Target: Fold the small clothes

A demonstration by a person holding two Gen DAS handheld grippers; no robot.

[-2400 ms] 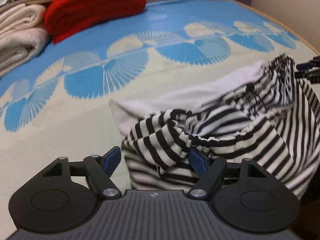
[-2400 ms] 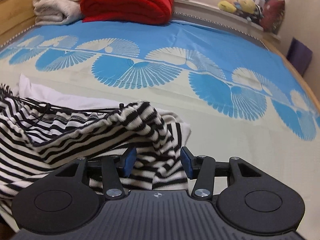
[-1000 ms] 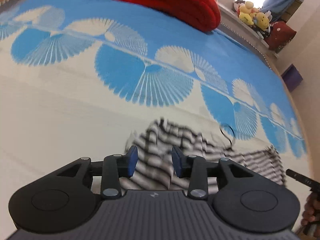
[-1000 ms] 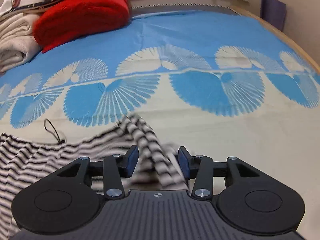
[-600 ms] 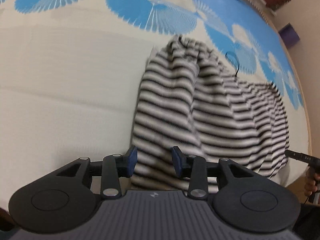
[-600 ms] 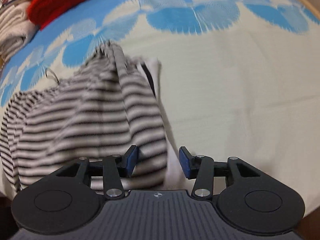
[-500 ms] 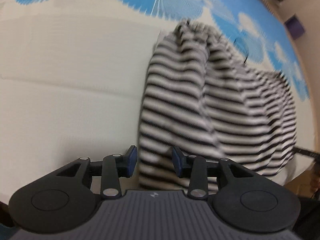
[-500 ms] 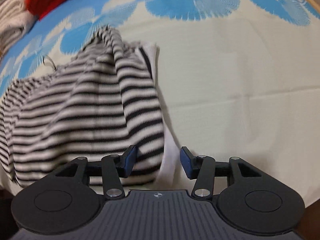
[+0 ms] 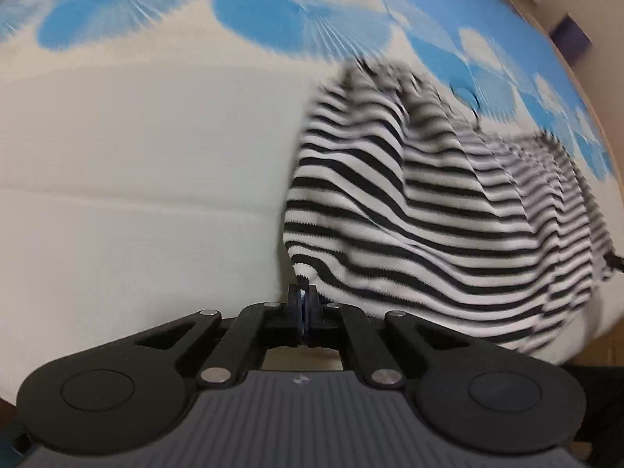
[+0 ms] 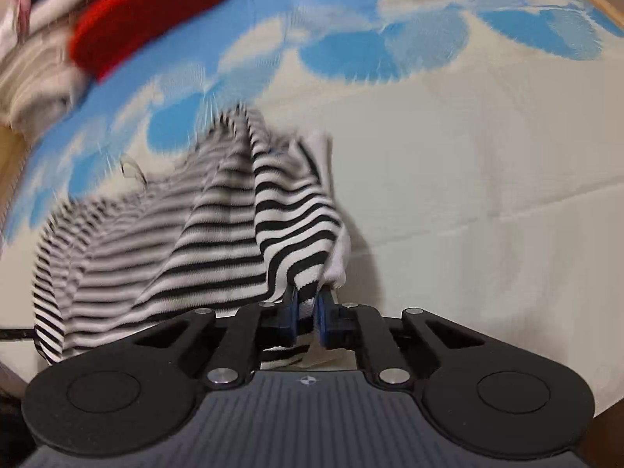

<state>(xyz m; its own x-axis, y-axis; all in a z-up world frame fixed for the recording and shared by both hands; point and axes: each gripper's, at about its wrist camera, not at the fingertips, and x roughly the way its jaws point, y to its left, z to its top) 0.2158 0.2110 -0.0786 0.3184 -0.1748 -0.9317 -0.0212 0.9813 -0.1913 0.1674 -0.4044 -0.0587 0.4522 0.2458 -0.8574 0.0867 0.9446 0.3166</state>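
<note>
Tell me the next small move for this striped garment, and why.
Probably lift both near corners and draw them apart: the left gripper looks shut on one, the right gripper is closing its jaws with cloth between them, and the garment lies rumpled.

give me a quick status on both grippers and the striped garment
Left gripper shut at black-and-white striped knit garment corner. Right gripper closing on its other near corner. Nothing in the way.
</note>
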